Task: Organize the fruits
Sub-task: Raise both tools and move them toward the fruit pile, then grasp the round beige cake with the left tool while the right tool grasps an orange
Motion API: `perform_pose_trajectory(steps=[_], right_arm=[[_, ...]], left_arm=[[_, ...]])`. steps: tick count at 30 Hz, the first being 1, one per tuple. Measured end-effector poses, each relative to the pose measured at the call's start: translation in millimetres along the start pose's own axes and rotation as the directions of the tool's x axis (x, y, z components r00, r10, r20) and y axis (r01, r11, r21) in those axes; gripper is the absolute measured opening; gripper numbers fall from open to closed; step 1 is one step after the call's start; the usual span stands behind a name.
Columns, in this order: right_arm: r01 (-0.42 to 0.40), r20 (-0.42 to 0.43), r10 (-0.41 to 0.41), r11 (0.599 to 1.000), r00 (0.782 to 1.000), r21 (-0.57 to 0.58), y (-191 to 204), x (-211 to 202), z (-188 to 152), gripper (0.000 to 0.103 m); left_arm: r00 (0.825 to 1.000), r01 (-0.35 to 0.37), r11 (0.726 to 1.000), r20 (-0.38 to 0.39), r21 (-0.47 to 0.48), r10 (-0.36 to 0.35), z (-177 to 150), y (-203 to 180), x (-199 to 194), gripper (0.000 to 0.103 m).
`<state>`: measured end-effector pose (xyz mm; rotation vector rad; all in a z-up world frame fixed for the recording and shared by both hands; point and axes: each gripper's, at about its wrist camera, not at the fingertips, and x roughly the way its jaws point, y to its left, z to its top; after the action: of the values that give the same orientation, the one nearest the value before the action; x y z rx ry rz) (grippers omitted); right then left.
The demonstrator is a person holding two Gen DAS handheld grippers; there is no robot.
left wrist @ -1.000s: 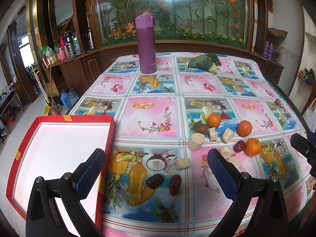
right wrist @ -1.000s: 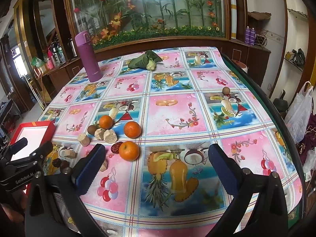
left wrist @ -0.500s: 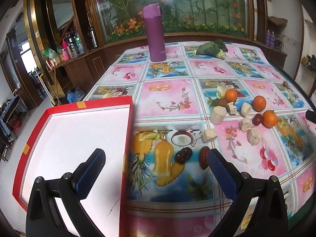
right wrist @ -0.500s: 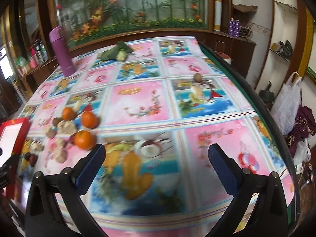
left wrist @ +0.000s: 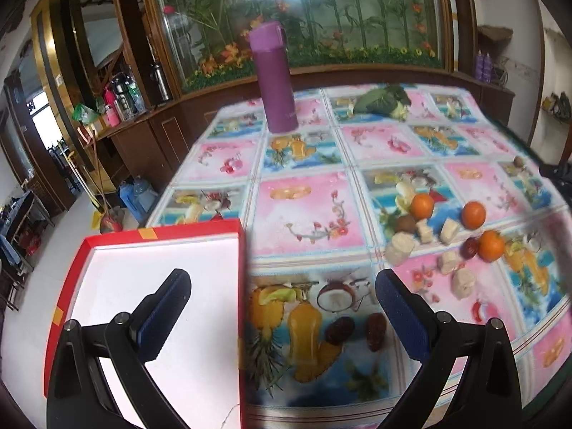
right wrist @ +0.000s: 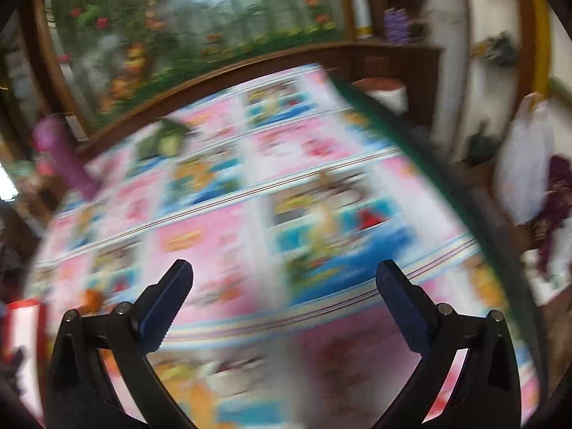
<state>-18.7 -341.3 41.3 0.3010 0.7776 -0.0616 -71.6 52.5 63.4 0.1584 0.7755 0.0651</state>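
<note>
In the left wrist view, three oranges (left wrist: 472, 215) lie at the right of the patterned tablecloth among pale banana chunks (left wrist: 399, 252), a kiwi (left wrist: 406, 223) and a red date (left wrist: 469, 247). Two dark dates (left wrist: 339, 329) rest on the cloth between the fingers. A red box lid with a white inside (left wrist: 157, 279) lies at the left. My left gripper (left wrist: 282, 298) hovers open and empty over the lid's right edge. The right wrist view is heavily blurred; my right gripper (right wrist: 284, 289) is open and empty above the cloth, with an orange (right wrist: 91, 298) faint at far left.
A tall purple flask (left wrist: 274, 78) stands at the back of the table, with a leafy green vegetable (left wrist: 382, 102) to its right. A small brown fruit (left wrist: 517, 160) sits near the right edge. The green table edge (right wrist: 411, 136) curves along the right; a white bag (right wrist: 525, 157) hangs beyond.
The left gripper has swung a little back to the right, so the red lid fills less of its view. The right gripper is swinging fast to the right, away from the fruit, blurring its view.
</note>
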Motion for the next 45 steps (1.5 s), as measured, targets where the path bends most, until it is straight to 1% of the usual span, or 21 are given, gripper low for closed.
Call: perform_pose_trajectory(steps=[1, 2, 5, 7, 10, 12, 13, 16, 20, 22, 24, 27, 28, 29, 30, 33, 35, 37, 40, 43, 45], right_arm=[[-0.026, -0.004, 0.026, 1.000, 1.000, -0.016, 7.1, -2.3, -5.3, 0.102], [-0.090, -0.023, 0.089, 0.995, 0.996, -0.047, 20.8, -6.2, -16.0, 0.102], [-0.229, -0.081, 0.223, 0.970, 0.971, -0.084, 44.0, -12.0, -36.7, 0.101], [-0.271, -0.098, 0.260, 0.954, 0.961, -0.129, 59.9, -16.8, -48.3, 0.099], [-0.321, -0.133, 0.300, 0.929, 0.945, -0.185, 81.9, -13.5, -60.2, 0.092], [-0.321, -0.159, 0.292, 0.923, 0.943, -0.213, 91.4, -4.0, -63.9, 0.088], [-0.321, -0.171, 0.288, 0.920, 0.942, -0.223, 94.2, -0.1, -65.9, 0.083], [-0.335, -0.211, 0.288, 0.912, 0.934, -0.238, 103.3, 10.1, -71.3, 0.076], [-0.322, -0.218, 0.267, 0.906, 0.939, -0.274, 111.2, 15.3, -76.1, 0.076], [-0.325, -0.222, 0.268, 0.901, 0.938, -0.287, 114.8, 15.9, -77.9, 0.076], [-0.308, -0.218, 0.247, 0.897, 0.944, -0.317, 120.8, 17.6, -80.5, 0.076], [-0.287, -0.220, 0.220, 0.892, 0.950, -0.348, 127.4, 21.5, -82.9, 0.071], [-0.288, -0.226, 0.217, 0.890, 0.950, -0.354, 129.3, 23.5, -83.7, 0.065], [-0.286, -0.230, 0.214, 0.889, 0.950, -0.357, 130.4, 24.8, -84.0, 0.060], [-0.280, -0.235, 0.204, 0.889, 0.950, -0.363, 131.8, 27.1, -84.9, 0.058], [-0.264, -0.224, 0.189, 0.888, 0.956, -0.377, 133.5, 28.5, -85.6, 0.051], [-0.263, -0.222, 0.191, 0.892, 0.956, -0.366, 132.3, 29.0, -84.2, 0.042], [-0.266, -0.221, 0.197, 0.898, 0.955, -0.350, 128.6, 29.4, -82.7, 0.038], [-0.290, -0.229, 0.224, 0.903, 0.947, -0.316, 123.1, 29.9, -80.5, 0.037], [-0.285, -0.223, 0.220, 0.902, 0.950, -0.324, 125.1, 28.5, -81.9, 0.037], [-0.287, -0.221, 0.223, 0.902, 0.949, -0.321, 124.4, 27.4, -82.2, 0.037]], left_arm=[[1.000, 0.007, 1.000, -0.011, 0.004, -0.006, -1.5, -0.8, 4.1, 0.102], [1.000, 0.014, 1.000, -0.024, 0.011, -0.014, -2.4, -2.1, 8.7, 0.102], [0.998, 0.032, 0.999, -0.049, 0.043, -0.030, -4.2, -7.1, 20.2, 0.102], [0.997, 0.050, 0.998, -0.056, 0.046, -0.048, -4.2, -9.4, 24.2, 0.102], [0.992, 0.104, 0.994, -0.074, 0.030, -0.101, -2.6, -12.2, 30.1, 0.102], [0.989, 0.126, 0.992, -0.087, 0.017, -0.124, -1.7, -14.9, 33.6, 0.102], [0.988, 0.128, 0.992, -0.090, 0.015, -0.127, -1.6, -16.7, 34.5, 0.102], [0.985, 0.145, 0.989, -0.095, 0.020, -0.142, 0.5, -24.1, 37.7, 0.102], [0.983, 0.154, 0.987, -0.112, 0.041, -0.149, 6.0, -38.3, 48.1, 0.102], [0.979, 0.167, 0.985, -0.125, 0.047, -0.161, 8.4, -46.2, 55.1, 0.100], [0.976, 0.174, 0.983, -0.138, 0.050, -0.166, 10.5, -50.9, 60.9, 0.096], [0.970, 0.200, 0.979, -0.148, 0.045, -0.191, 11.6, -55.2, 65.7, 0.092], [0.968, 0.207, 0.977, -0.151, 0.045, -0.198, 11.7, -56.1, 67.2, 0.090], [0.968, 0.209, 0.977, -0.154, 0.046, -0.200, 12.0, -57.2, 68.7, 0.082], [0.965, 0.215, 0.976, -0.163, 0.045, -0.205, 12.0, -57.9, 71.7, 0.073], [0.954, 0.252, 0.968, -0.169, 0.013, -0.246, 13.1, -54.5, 76.3, 0.067], [0.953, 0.258, 0.966, -0.164, 0.010, -0.253, 14.5, -54.5, 77.1, 0.061], [0.952, 0.270, 0.963, -0.157, 0.017, -0.264, 15.3, -56.8, 76.7, 0.051], [0.949, 0.284, 0.958, -0.147, 0.024, -0.278, 16.2, -59.6, 76.2, 0.043], [0.944, 0.301, 0.953, -0.143, 0.010, -0.297, 16.9, -57.5, 75.6, 0.025], [0.939, 0.313, 0.950, -0.149, -0.005, -0.310, 17.1, -55.9, 74.7, 0.025]])
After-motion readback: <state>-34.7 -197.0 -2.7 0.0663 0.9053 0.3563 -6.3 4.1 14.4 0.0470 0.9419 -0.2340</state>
